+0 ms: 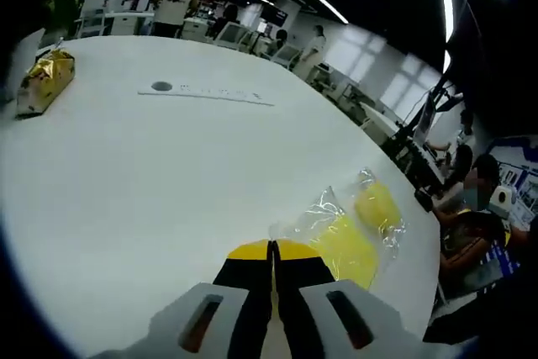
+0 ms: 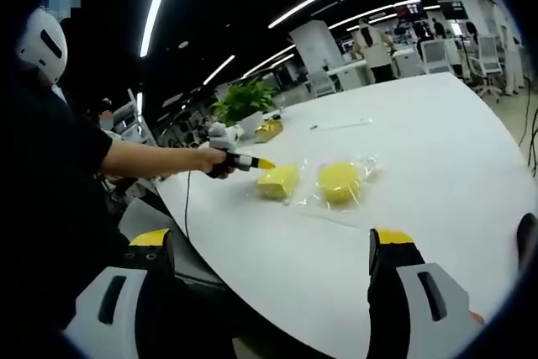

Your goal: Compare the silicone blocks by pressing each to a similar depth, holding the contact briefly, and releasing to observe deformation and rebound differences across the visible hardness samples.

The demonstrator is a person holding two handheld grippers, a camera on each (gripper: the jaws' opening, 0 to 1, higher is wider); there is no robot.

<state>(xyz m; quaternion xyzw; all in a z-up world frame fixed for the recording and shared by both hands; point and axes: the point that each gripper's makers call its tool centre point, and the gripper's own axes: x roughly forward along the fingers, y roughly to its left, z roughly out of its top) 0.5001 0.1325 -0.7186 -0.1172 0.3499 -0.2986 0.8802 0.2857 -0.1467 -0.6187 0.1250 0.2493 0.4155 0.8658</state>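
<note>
Two yellow silicone blocks lie in clear plastic wrap on the white table (image 1: pixel 126 191). The squarer block (image 1: pixel 343 248) (image 2: pixel 278 181) is nearest my left gripper (image 1: pixel 271 250), which is shut with its yellow tips together just left of it. In the right gripper view a hand holds the left gripper (image 2: pixel 262 163), whose tip meets that block's upper left edge. The rounder block (image 1: pixel 376 205) (image 2: pixel 340 182) lies just beyond. My right gripper (image 2: pixel 271 238) is open wide, well back from both blocks, with nothing between its jaws.
A gold foil packet (image 1: pixel 45 80) lies at the table's far left, and a white strip with a dark disc (image 1: pixel 206 94) further back. A potted plant (image 2: pixel 244 102) stands at the table's far end. People sit beyond the table edge (image 1: pixel 429 233).
</note>
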